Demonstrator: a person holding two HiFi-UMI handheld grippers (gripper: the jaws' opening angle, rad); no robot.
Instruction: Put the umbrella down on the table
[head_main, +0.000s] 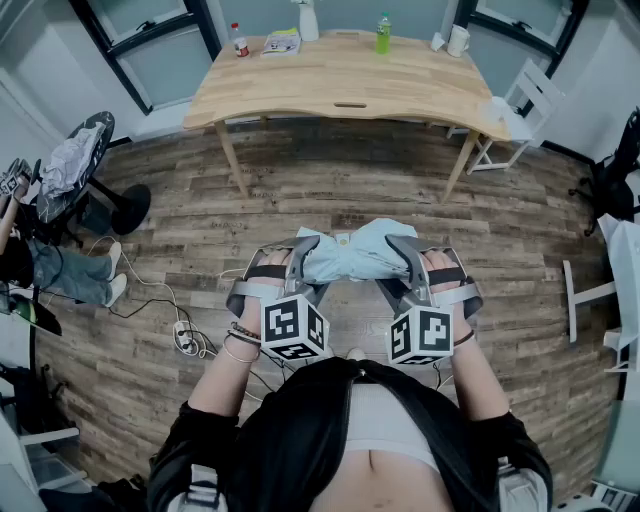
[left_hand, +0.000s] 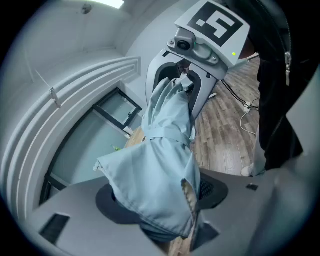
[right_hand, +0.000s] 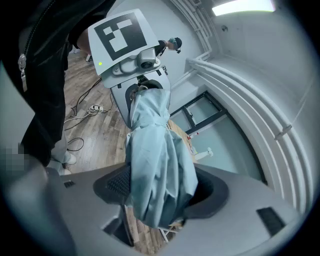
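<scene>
- Umbrella (head_main: 350, 255): pale blue, folded and bound by its strap. It is held lengthwise and about level between the two tools, in front of the person's waist and above the wooden floor (head_main: 330, 190). It touches neither the floor nor the tabletop.
- Left tool (head_main: 303, 262): clenched on the umbrella's left end. In the left gripper view the bunched cloth fills the gap between the two dark pads, which stand wide around it.
- Right tool (head_main: 408, 262): grasping the umbrella's other end in the same manner. In the right gripper view the cloth lies between both pads and runs on toward the left tool opposite.
- The two tools face each other across the umbrella, each tilted somewhat downward, with one of the person's hands on each.
- Tabletop (head_main: 340, 85): light wood, well apart from the umbrella, across a stretch of floor ahead of the person.
- Along the tabletop's far edge: a red-capped bottle (head_main: 239, 40), a booklet (head_main: 283, 43), a green bottle (head_main: 383, 33) and a white mug (head_main: 458, 40).
- White chair (head_main: 520, 110): just beside the tabletop's right end.
- Power strip (head_main: 185, 342) with its cables: on the floor near the person's left side.
</scene>
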